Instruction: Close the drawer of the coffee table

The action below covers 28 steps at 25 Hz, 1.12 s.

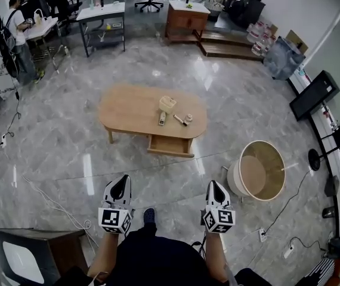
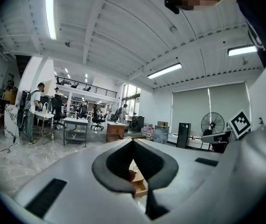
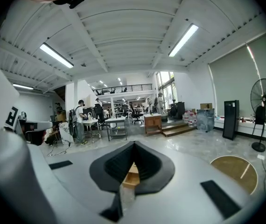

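grippers both sit low in the head view, well apart from the table. left gripper [image 1: 121,185] has its jaws pressed together on nothing. ahead and to its right, the drawer [image 1: 170,145] juts from the coffee table [image 1: 128,107] toward the person, its front broadside and its long side running across the view like the table's. right gripper [image 1: 213,187], likewise closed and empty, looks slightly nearer to it. closing it calls for a push straight away from the person.

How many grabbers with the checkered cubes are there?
2. The left gripper is low in the head view, left of the person's shoe; the right gripper is level with it, on the shoe's right. None seem hidden.
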### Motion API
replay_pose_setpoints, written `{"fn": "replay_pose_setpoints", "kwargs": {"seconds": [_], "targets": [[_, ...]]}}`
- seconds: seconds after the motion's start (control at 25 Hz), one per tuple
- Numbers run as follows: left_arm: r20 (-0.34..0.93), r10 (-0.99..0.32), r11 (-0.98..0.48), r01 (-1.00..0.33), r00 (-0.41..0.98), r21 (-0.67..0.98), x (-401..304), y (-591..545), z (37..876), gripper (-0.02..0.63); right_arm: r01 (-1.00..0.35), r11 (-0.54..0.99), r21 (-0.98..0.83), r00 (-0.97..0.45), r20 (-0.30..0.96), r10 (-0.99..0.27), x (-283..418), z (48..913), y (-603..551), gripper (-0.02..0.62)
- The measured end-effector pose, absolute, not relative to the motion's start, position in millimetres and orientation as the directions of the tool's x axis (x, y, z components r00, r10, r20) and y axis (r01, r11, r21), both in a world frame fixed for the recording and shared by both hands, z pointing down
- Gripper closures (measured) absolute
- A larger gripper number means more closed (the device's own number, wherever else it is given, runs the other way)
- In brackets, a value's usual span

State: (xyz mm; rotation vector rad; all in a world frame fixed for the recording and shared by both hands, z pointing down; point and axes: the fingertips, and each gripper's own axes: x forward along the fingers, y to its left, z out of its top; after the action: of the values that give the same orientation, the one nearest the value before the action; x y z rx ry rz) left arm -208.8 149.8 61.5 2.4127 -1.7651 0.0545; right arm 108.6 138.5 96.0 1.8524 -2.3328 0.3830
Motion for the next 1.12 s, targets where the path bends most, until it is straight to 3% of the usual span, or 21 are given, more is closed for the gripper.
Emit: {"fn": "replay_pose_setpoints", "kwargs": {"seconds": [0.68,1.12], "targets": [[0.101,-0.914,-0.382,-0.917,0.393,0.111,-210.7,91.6,55.9,0.581,-0.982,0.148,-0.116,-0.175,0.268,-0.948,95.1,98.5,102.9,0.571],[0.099,-0.923,-0.362,-0.926,0.372,0.111,-196.4,69.7,56.6,0.581,-0.973,0.193,-0.124,-0.22,0.259,-0.941,102.0,97.1,72.4,0.571]]}}
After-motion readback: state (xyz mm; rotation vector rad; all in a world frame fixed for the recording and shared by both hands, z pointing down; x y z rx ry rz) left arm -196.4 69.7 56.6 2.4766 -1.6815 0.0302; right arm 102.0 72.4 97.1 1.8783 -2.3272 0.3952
